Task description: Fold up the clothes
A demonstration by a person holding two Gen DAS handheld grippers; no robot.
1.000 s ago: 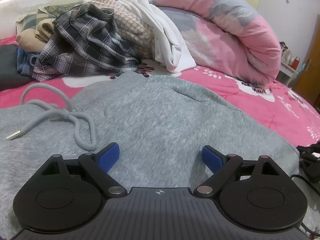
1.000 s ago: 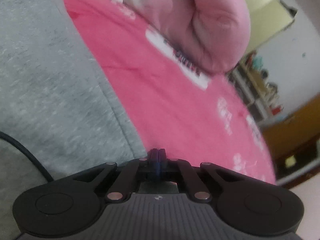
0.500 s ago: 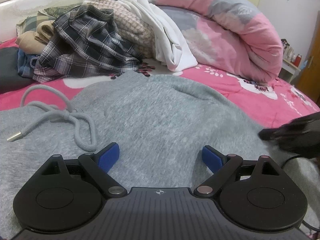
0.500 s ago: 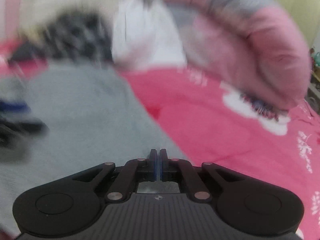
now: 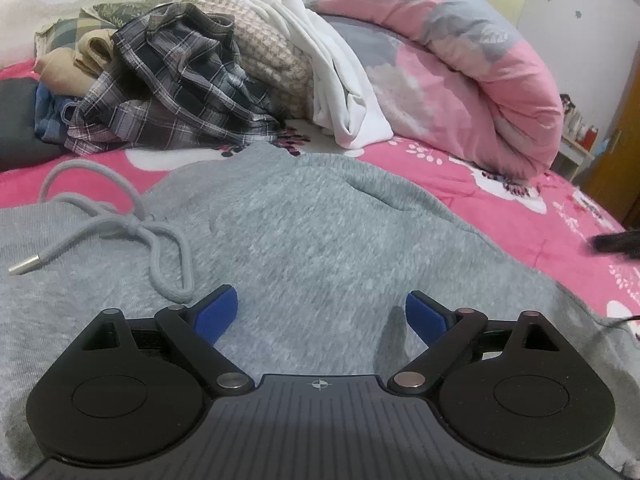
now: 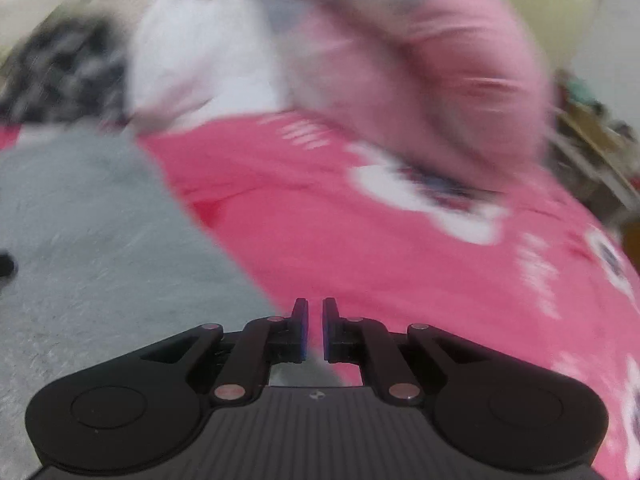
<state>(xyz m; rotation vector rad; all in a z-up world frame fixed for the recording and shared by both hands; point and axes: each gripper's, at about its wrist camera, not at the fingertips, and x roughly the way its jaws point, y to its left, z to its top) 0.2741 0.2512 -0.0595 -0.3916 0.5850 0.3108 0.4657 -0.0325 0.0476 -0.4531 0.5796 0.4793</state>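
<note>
A grey fleece garment (image 5: 304,232) lies spread on the pink bed, its drawstring (image 5: 116,228) looped at the left with a metal tip. My left gripper (image 5: 320,314) is open and empty, low over the garment's middle. In the blurred right wrist view the garment (image 6: 92,248) fills the left side. My right gripper (image 6: 315,322) hovers at its right edge over the pink sheet, jaws a narrow gap apart with nothing between them. The right gripper also shows as a dark blur at the right edge of the left wrist view (image 5: 618,242).
A pile of clothes stands behind the garment: a plaid shirt (image 5: 172,92), a beige knit (image 5: 268,56), a white garment (image 5: 344,92). A rolled pink and grey duvet (image 5: 460,64) lies at the back right. A thin black cable (image 5: 624,319) crosses the garment's right edge.
My right gripper has swung from the garment's right edge up toward the duvet, and its jaws have parted slightly. My left gripper has stayed in place, open.
</note>
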